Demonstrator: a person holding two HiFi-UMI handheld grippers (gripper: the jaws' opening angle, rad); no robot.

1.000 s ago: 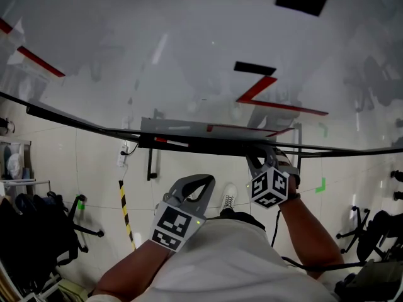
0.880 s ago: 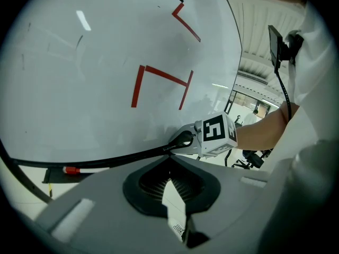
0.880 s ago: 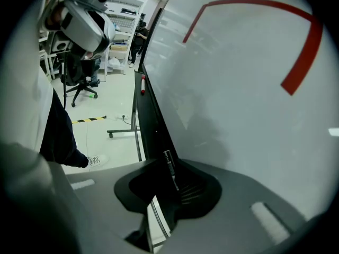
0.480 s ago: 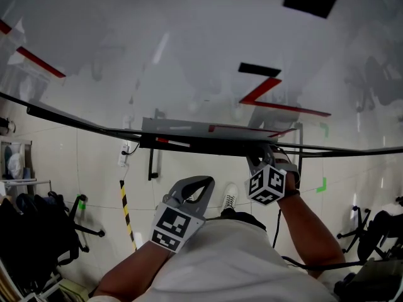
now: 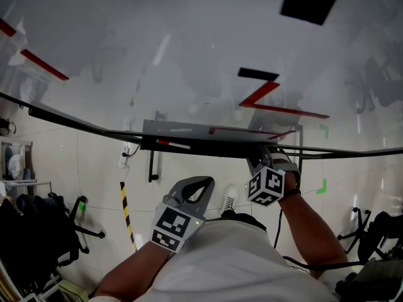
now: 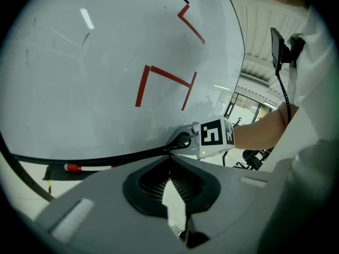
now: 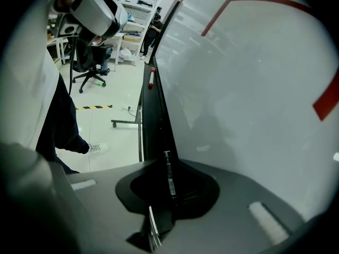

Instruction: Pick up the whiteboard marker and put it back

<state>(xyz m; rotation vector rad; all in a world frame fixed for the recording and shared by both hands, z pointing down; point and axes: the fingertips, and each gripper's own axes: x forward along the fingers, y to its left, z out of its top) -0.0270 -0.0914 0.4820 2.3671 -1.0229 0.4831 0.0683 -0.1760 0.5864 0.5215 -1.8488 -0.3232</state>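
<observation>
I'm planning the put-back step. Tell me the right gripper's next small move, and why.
Probably ease the right gripper down until the black whiteboard marker rests on the marker tray. Its jaws are shut on the marker, which points along the tray; whether it already touches cannot be told.

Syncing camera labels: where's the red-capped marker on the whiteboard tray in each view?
Head view: red-capped marker left of centre, on the tray.
Left gripper view: lower left, on the tray.
Right gripper view: upper centre-left, far along the tray.
Shared landmark: the tray under the whiteboard.
The right gripper holds a different, black marker.
</observation>
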